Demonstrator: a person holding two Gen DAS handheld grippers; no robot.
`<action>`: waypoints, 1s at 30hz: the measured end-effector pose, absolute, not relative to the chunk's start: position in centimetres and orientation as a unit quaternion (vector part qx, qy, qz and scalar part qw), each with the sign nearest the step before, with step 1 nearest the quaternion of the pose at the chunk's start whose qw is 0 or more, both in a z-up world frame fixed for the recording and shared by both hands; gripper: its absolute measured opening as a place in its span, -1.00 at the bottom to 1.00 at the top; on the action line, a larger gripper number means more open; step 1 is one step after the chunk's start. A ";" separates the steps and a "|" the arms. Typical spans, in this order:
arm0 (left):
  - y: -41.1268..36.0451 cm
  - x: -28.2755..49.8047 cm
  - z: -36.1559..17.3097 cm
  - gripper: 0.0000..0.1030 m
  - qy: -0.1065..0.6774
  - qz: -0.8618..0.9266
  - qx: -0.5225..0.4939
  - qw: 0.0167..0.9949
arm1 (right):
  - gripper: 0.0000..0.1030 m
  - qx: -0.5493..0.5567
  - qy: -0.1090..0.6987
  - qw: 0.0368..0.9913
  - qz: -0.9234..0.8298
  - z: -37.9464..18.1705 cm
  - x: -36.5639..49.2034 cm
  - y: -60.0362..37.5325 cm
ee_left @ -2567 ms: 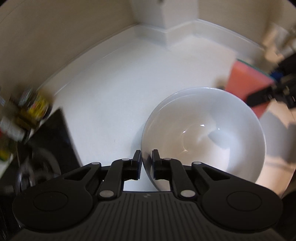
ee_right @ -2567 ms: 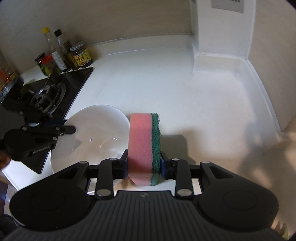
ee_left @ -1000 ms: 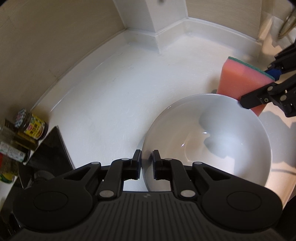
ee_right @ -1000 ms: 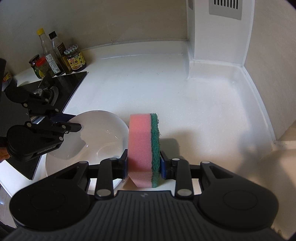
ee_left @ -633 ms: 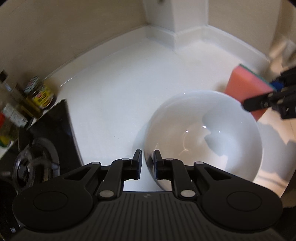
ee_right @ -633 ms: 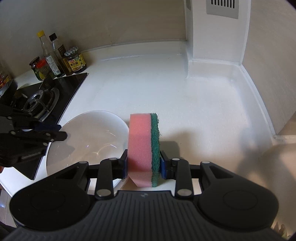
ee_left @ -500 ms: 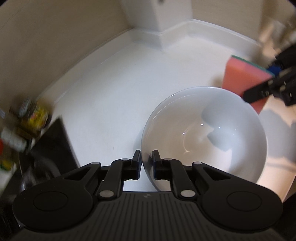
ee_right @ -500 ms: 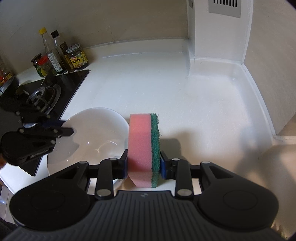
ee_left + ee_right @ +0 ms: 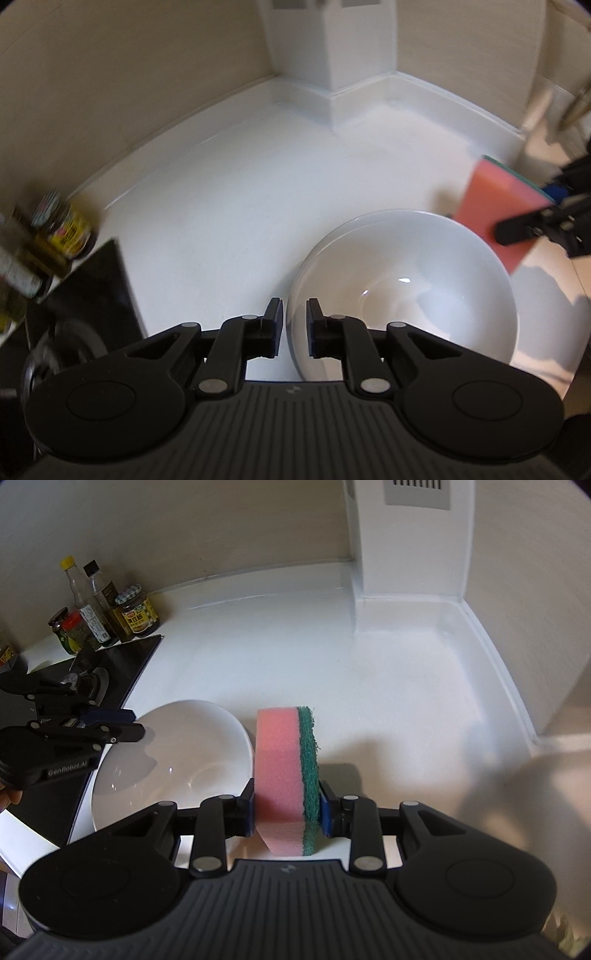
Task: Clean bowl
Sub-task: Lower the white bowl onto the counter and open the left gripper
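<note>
Left claw is opening around the bowl rim. Right claw squeezes the sponge just beside it. Bowl sits on the surface, looks clean; wiping seems done.

plain white bowl on white counter, pink sponge with green scrub side, black grippers with blue pads, glossy black hob, yellow-labelled jar with checked lid
</note>
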State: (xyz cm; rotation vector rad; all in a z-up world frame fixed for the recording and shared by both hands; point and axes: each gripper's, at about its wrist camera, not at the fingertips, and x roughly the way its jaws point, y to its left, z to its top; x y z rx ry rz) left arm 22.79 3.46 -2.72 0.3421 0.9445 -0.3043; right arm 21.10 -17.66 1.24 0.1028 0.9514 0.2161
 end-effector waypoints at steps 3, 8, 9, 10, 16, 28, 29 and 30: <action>3.6 22.3 -2.9 -0.68 0.449 -0.135 0.156 0.870 | -0.47 0.044 0.456 0.884 0.090 1.2 20.4 -17.6; 4.5 21.3 -2.4 -0.62 0.430 -0.116 0.130 0.886 | -0.47 0.026 0.451 0.891 0.051 1.4 19.5 -17.3; 4.6 21.1 -2.2 -0.62 0.425 -0.113 0.126 0.889 | -0.47 0.019 0.450 0.892 0.044 1.4 19.4 -17.2; 4.6 20.8 -2.1 -0.62 0.419 -0.111 0.124 0.893 | -0.47 0.016 0.449 0.892 0.041 1.4 19.3 -17.2; 5.1 20.1 -1.3 -0.62 0.414 -0.102 0.098 0.899 | -0.46 0.014 0.448 0.894 0.016 0.9 19.1 -17.4; 6.4 19.7 -1.2 -0.62 0.424 -0.081 0.047 0.901 | -0.46 0.007 0.438 0.899 -0.001 1.7 18.4 -16.7; 6.5 19.7 -1.2 -0.62 0.424 -0.079 0.043 0.901 | -0.46 0.007 0.435 0.900 -0.002 1.9 18.4 -16.7; 6.6 19.7 -1.2 -0.62 0.424 -0.077 0.041 0.902 | -0.46 0.009 0.433 0.901 -0.003 2.1 18.4 -16.8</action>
